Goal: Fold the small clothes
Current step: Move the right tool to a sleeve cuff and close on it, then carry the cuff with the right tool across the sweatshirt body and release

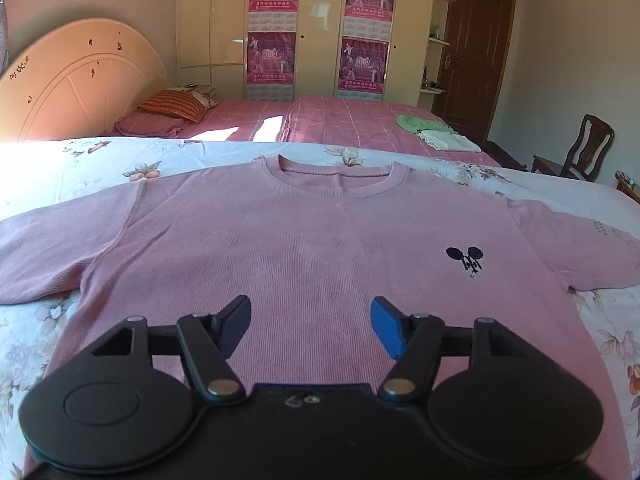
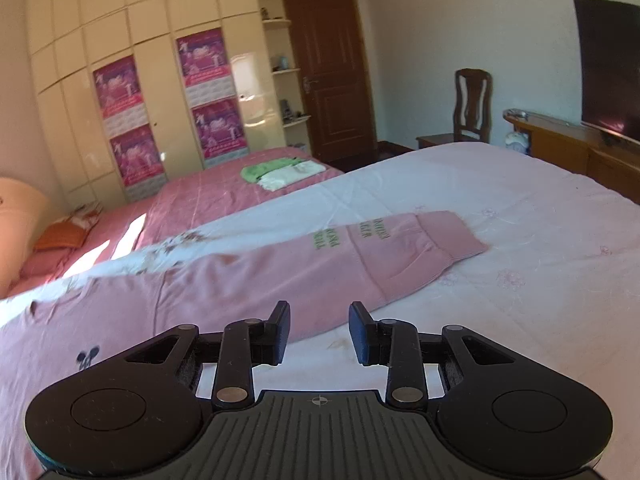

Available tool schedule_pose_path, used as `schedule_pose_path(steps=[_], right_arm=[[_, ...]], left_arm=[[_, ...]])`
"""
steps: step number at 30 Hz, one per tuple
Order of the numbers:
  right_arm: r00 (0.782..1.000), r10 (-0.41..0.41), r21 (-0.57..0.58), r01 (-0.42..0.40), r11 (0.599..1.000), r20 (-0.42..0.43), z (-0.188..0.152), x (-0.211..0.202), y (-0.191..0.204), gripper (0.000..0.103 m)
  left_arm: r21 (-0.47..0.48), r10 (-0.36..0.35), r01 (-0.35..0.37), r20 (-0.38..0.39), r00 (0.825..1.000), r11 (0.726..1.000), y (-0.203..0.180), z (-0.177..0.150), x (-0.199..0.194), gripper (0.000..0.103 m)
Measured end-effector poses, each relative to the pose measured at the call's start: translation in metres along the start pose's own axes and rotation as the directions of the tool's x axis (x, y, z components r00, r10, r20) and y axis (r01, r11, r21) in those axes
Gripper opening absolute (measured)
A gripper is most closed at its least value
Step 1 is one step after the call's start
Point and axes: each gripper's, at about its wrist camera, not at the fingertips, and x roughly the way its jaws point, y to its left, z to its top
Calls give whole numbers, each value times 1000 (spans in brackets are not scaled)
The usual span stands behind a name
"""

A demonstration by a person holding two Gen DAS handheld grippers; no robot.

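**Pink T-shirt spread flat on the bed**

A pink ribbed T-shirt (image 1: 304, 240) lies face up and unfolded on a white floral bedspread (image 1: 100, 160). Its round neckline (image 1: 338, 176) points toward the far side of the bed, and the hem lies at the near edge of the left wrist view. Both short sleeves are extended outward: one (image 1: 52, 248) to the left, the other (image 2: 420, 248) to the right. The right-hand sleeve carries green lettering (image 2: 348, 236) near its cuff. A small black mouse-ear emblem (image 1: 466, 260) sits on the chest, toward that lettered sleeve. The fabric lies mostly smooth, with slight wrinkles near the shoulder seam.
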Motion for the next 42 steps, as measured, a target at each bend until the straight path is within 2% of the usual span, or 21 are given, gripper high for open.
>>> schedule_pose_path(steps=[3, 6, 13, 15, 16, 18, 20, 22, 23, 24, 27, 28, 29, 30, 32, 34, 36, 39, 42], right_arm=[[1000, -23, 114, 24, 993, -13, 14, 32, -36, 35], [998, -60, 176, 63, 982, -25, 25, 57, -65, 35], [995, -68, 328, 89, 941, -73, 33, 84, -119, 35], [996, -35, 400, 67, 914, -87, 31, 92, -137, 35], [996, -1, 458, 41, 888, -87, 28, 98, -147, 35], [997, 64, 562, -30, 826, -41, 24, 99, -169, 35], [995, 95, 597, -64, 800, -20, 26, 98, -180, 35], [995, 102, 580, -70, 811, -22, 32, 96, -184, 34], [995, 88, 554, -52, 831, -39, 36, 94, -184, 27], [996, 66, 524, -25, 851, -60, 40, 92, -183, 5], [1000, 9, 365, -19, 931, 29, 54, 58, -169, 5], [999, -32, 323, 34, 946, -12, 54, 60, -169, 5], [995, -43, 345, 71, 936, -86, 50, 68, -175, 5], [996, -29, 373, 60, 926, -89, 48, 68, -181, 5], [996, -50, 318, 72, 945, -78, 53, 56, -172, 5], [995, -66, 257, 83, 963, -76, 57, 48, -159, 5], [995, -75, 204, 88, 975, -68, 57, 37, -146, 5], [997, -59, 165, 67, 984, -53, 53, 17, -123, 5], [998, -31, 128, 36, 991, -47, 42, 0, -102, 5]], left_arm=[[7, 0, 0, -10, 1000, 1000, -3, 1, 16, 65], [9, 11, -11, -31, 999, 1000, -2, 2, 32, 65], [-9, 45, -46, -77, 996, 999, 10, -1, 51, 68], [-14, 59, -61, -85, 995, 998, 13, -1, 54, 71], [-14, 65, -67, -88, 994, 998, 15, -2, 54, 73], [-15, 78, -80, -98, 992, 997, 19, -2, 54, 74], [-17, 89, -91, -108, 990, 996, 23, -3, 54, 75], [-17, 99, -102, -116, 988, 995, 27, -4, 52, 76], [-16, 104, -107, -119, 987, 994, 28, -4, 52, 76], [-15, 108, -111, -122, 987, 994, 29, -3, 49, 76], [2, 117, -117, -106, 987, 993, 33, 0, 39, 78], [8, 124, -124, -101, 987, 992, 35, 1, 35, 81], [9, 128, -128, -103, 986, 992, 38, 2, 31, 82], [6, 124, -124, -109, 986, 992, 42, 2, 28, 83], [3, 108, -109, -123, 986, 994, 50, 2, 20, 88], [23, 127, -125, -137, 982, 992, 58, 0, 14, 96], [39, 157, -153, -157, 975, 987, 67, -5, 10, 95], [6, 136, -137, -164, 977, 991, 84, -9, 2, 89], [-13, 134, -138, -159, 978, 990, 100, -11, -1, 90]])
